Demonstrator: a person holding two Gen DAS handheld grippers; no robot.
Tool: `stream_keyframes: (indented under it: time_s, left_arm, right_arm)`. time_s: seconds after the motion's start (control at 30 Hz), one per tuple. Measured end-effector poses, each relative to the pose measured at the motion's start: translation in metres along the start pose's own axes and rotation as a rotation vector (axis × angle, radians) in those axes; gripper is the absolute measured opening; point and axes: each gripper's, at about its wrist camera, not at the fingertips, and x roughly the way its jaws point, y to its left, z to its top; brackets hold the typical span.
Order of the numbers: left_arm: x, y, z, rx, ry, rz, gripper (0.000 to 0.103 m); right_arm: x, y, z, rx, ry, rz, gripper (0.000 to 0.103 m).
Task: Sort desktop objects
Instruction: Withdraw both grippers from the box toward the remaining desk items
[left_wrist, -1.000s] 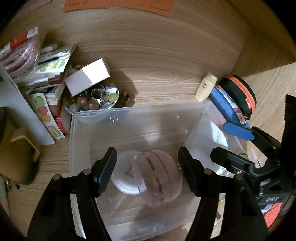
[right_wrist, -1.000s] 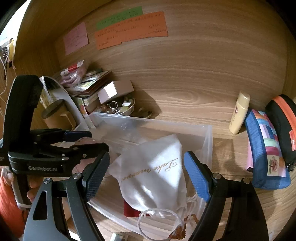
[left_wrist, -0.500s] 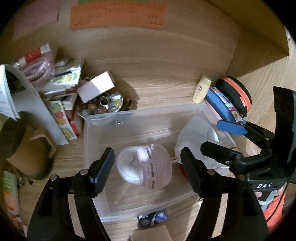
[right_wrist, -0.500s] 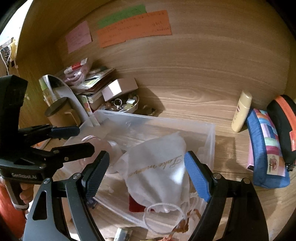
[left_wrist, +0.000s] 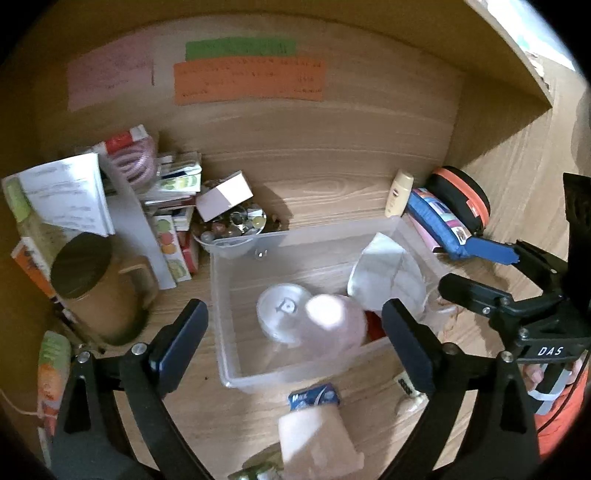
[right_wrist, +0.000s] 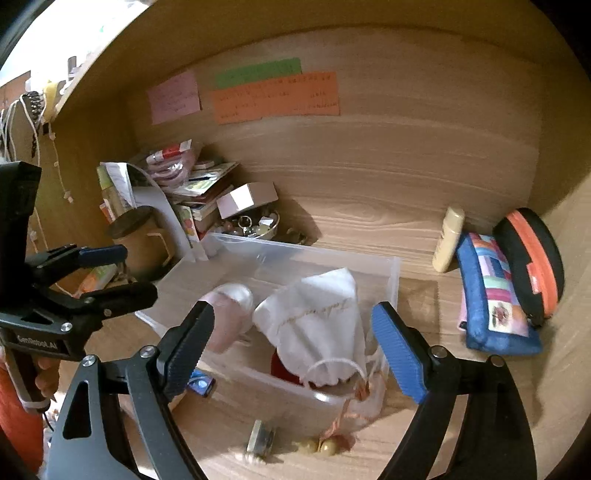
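The clear plastic bin (left_wrist: 295, 240) sits on the wooden desk (left_wrist: 332, 184), rectangular, with frosted translucent walls. Inside it I see a pale pink rounded object (left_wrist: 328, 325) on the left, motion-blurred, overlapping a white disc (left_wrist: 275, 314). On the right lies a white drawstring pouch (right_wrist: 317, 317) of soft cloth bearing gold script that I cannot read; a red item (right_wrist: 280, 365) shows beneath it.

My left gripper (left_wrist: 295, 343) is released, its jaws spread wide above the bin's near wall and grasping nothing. My right gripper (right_wrist: 291, 343) is likewise released, its blue ribbed pad (right_wrist: 395, 350) and dark pad flanking the pouch without contact.

Outside the bin, a small blue packet (left_wrist: 314, 397) lies just beside the near wall. To the right stand a cream bottle (right_wrist: 448, 240), a blue patchwork pouch (right_wrist: 491, 295) and a black case with orange trim (right_wrist: 532, 266). Pink, green and orange paper notes (right_wrist: 277, 96) are fixed to the back panel; their writing is illegible.
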Motion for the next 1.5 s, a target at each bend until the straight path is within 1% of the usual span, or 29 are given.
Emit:
stream_keyframes:
  time_s: [0.23, 0.4, 0.47, 0.67, 0.97, 1.13, 1.23, 1.33, 1.5]
  left_arm:
    - [-0.017, -0.001, -0.023, 0.013, -0.011, 0.029, 0.097]
    - [-0.022, 0.003, -0.041, 0.011, 0.001, 0.037, 0.097]
    - [-0.023, 0.005, -0.047, -0.001, 0.010, 0.027, 0.098]
    - [-0.019, 0.006, -0.065, -0.004, 0.039, 0.029, 0.098]
    - [0.003, 0.000, -0.092, -0.010, 0.125, -0.015, 0.098]
    - [0.011, -0.003, -0.098, -0.033, 0.146, -0.053, 0.098]
    - [0.015, -0.006, -0.100, -0.029, 0.158, -0.066, 0.098]
    - [0.021, -0.009, -0.101, -0.016, 0.175, -0.066, 0.098]
    - [0.032, -0.013, -0.105, 0.004, 0.191, -0.036, 0.098]
  right_arm:
    - [-0.017, 0.006, -0.014, -0.011, -0.002, -0.033, 0.086]
    - [-0.026, 0.007, -0.024, 0.000, -0.002, -0.044, 0.086]
    - [-0.029, 0.006, -0.030, 0.011, 0.000, -0.050, 0.086]
    - [-0.033, 0.003, -0.044, 0.029, 0.012, -0.067, 0.086]
    - [-0.017, -0.009, -0.069, 0.055, 0.085, -0.088, 0.086]
    - [-0.006, -0.018, -0.085, 0.060, 0.125, -0.118, 0.086]
    - [-0.002, -0.022, -0.092, 0.055, 0.141, -0.129, 0.086]
    - [0.003, -0.026, -0.097, 0.048, 0.156, -0.136, 0.086]
    - [0.012, -0.035, -0.102, 0.053, 0.185, -0.140, 0.084]
